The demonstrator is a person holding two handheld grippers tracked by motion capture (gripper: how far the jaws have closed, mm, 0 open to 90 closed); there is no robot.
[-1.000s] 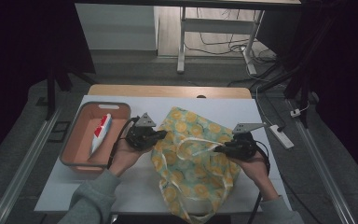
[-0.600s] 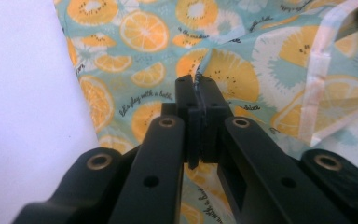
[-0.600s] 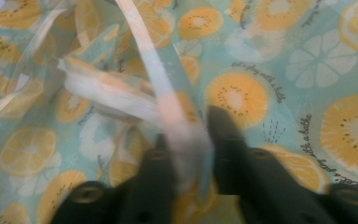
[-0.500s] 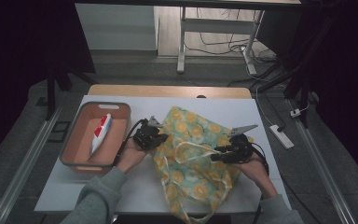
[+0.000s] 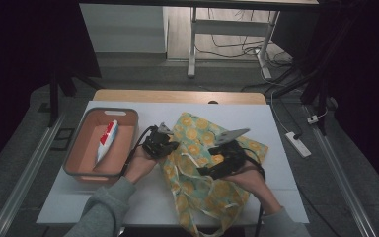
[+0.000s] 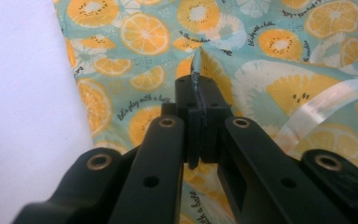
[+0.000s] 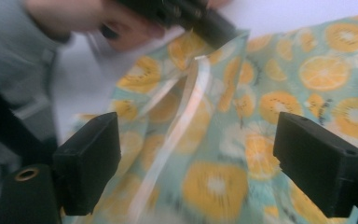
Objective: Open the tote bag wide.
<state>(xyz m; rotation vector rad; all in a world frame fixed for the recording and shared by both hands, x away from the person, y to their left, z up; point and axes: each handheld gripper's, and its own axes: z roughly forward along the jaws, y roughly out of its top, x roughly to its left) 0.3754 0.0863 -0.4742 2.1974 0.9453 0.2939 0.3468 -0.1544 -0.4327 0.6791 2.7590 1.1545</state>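
A fabric bag (image 5: 202, 173) printed with orange slices on pale teal lies on the white table, its white handles (image 5: 193, 163) loose on top. My left gripper (image 5: 170, 144) is at the bag's left edge, shut on a pinched fold of the fabric (image 6: 196, 60). My right gripper (image 5: 205, 171) hovers over the middle of the bag, its jaws wide open around nothing. In the right gripper view a white handle strap (image 7: 186, 112) runs between the open jaws, and the left gripper (image 7: 200, 18) holds the bag's edge farther off.
An orange tray (image 5: 123, 148) stands at the table's left with a red-and-white tube (image 5: 105, 139) inside. Bare white tabletop (image 5: 276, 148) lies right of the bag. A power strip (image 5: 297, 144) sits beyond the table's right edge.
The right gripper has moved left from the bag's right side toward its middle and now stands open. The left gripper shifted slightly right, holding the bag's edge; the fabric bunched up.
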